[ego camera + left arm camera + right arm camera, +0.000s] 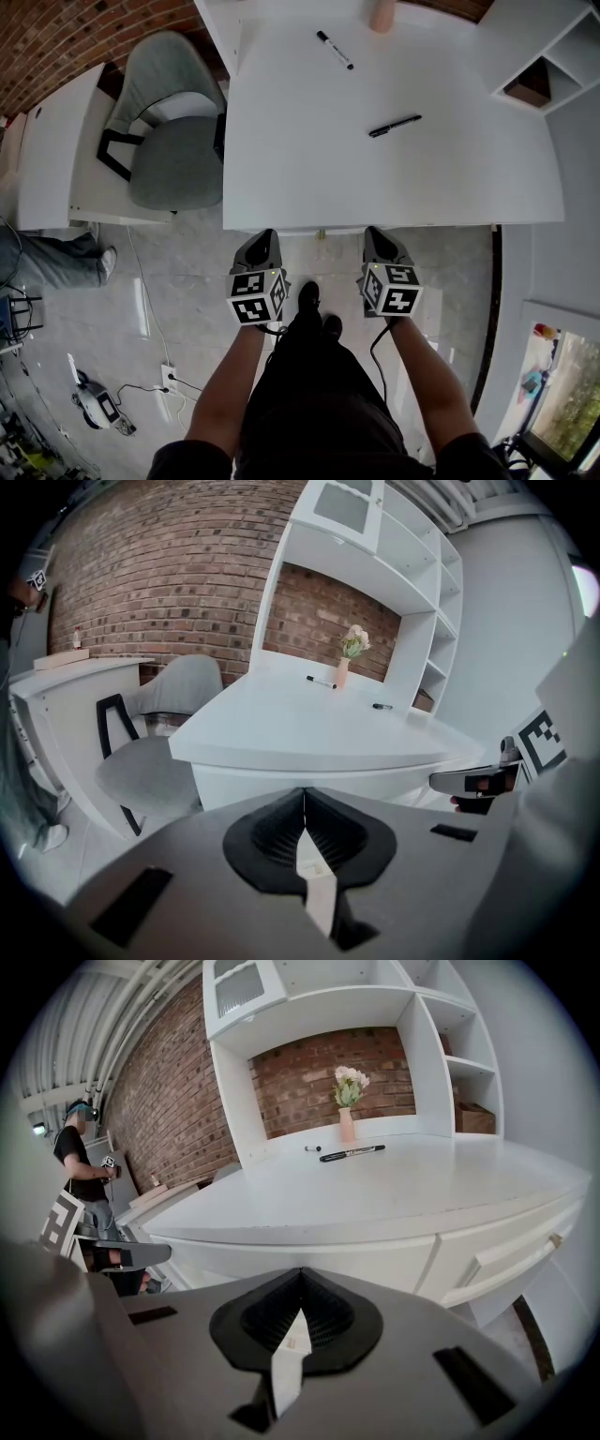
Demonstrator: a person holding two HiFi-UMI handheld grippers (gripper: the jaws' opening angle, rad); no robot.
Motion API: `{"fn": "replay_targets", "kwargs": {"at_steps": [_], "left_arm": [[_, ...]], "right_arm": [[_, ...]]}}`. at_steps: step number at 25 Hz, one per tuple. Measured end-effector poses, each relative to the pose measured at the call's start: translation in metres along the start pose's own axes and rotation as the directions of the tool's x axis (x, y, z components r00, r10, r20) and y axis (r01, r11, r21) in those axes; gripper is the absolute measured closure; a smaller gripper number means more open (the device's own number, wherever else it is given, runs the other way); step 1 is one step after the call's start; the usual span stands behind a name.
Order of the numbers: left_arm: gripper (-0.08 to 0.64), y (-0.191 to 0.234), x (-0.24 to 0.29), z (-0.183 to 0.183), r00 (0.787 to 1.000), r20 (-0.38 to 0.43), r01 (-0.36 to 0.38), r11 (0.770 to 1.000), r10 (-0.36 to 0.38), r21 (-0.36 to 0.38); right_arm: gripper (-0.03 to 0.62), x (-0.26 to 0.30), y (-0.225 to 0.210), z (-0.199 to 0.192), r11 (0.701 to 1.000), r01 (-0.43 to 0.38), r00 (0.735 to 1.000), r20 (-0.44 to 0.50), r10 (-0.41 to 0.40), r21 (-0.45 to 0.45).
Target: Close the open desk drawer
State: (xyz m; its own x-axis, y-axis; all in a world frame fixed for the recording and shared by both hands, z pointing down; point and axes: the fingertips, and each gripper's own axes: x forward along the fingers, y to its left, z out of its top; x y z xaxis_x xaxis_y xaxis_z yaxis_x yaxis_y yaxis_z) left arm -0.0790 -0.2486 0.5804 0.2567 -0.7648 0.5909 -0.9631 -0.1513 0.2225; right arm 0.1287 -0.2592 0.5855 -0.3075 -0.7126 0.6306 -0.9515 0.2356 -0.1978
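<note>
The white desk fills the upper middle of the head view. Its drawer fronts show below the top at the right of the right gripper view, with a small handle. Whether a drawer stands out from the front I cannot tell. In the head view nothing juts past the desk's front edge. My left gripper and right gripper hang side by side just short of that edge. Both are shut and hold nothing. The left gripper and the right gripper face the desk front.
Two pens and a vase lie on the desk top. A grey chair and a white side table stand at the left. White shelves stand at the right. Cables and a power strip lie on the floor. A person stands far left.
</note>
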Motion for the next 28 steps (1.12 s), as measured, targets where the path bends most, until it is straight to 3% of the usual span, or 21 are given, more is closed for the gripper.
{"fn": "replay_targets", "kwargs": {"at_steps": [8,16,28], "left_arm": [[0.551,0.0,0.002,0.001,1.0,0.008,-0.002,0.999,0.002,-0.032],[0.549,-0.005,-0.014,0.007,0.999,0.034,-0.001,0.999,0.002,-0.039],[0.551,-0.042,-0.085,0.04,0.981,0.191,0.026,0.999,-0.033,0.037]], "right_arm": [[0.588,0.001,-0.002,0.002,1.0,-0.012,1.0,0.0,0.012,-0.025],[0.588,-0.025,0.006,0.009,0.999,-0.021,0.998,0.062,0.023,-0.037],[0.588,-0.104,0.022,0.037,0.996,-0.068,0.973,0.216,0.079,-0.057]]}}
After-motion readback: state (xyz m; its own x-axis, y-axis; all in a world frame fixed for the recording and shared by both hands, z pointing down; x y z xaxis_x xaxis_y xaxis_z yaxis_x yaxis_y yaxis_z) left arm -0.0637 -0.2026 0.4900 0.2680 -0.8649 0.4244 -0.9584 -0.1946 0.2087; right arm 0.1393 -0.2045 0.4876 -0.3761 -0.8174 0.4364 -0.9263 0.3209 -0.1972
